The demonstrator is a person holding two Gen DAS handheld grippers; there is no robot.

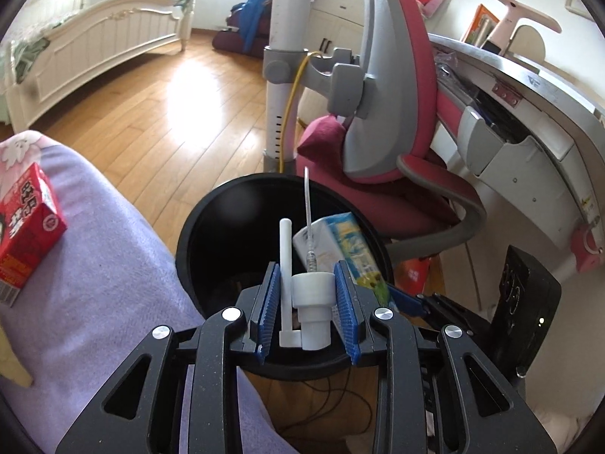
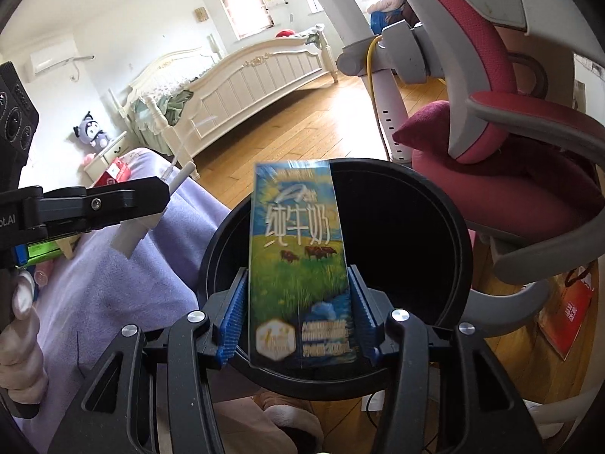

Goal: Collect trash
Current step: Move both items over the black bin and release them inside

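A black round trash bin point(image 1: 189, 234) stands on the wood floor beside a purple-covered bed; it also shows in the right wrist view point(image 2: 435, 227). My left gripper point(image 1: 306, 295) is shut on a white pump dispenser head point(image 1: 312, 299) with a clear tube, held over the bin's near rim. My right gripper point(image 2: 298, 310) is shut on a blue and green milk carton point(image 2: 298, 265), held upright over the bin's opening. The carton also shows in the left wrist view point(image 1: 340, 246). The left gripper with the pump head point(image 2: 132, 234) shows at the left of the right wrist view.
A red carton point(image 1: 26, 223) lies on the purple bed cover point(image 1: 113, 283). A pink and grey chair point(image 1: 397, 113) stands behind the bin, next to a desk point(image 1: 529, 94). A white bed point(image 1: 94, 45) is across the wood floor. A red paper bag point(image 2: 567, 310) sits right of the bin.
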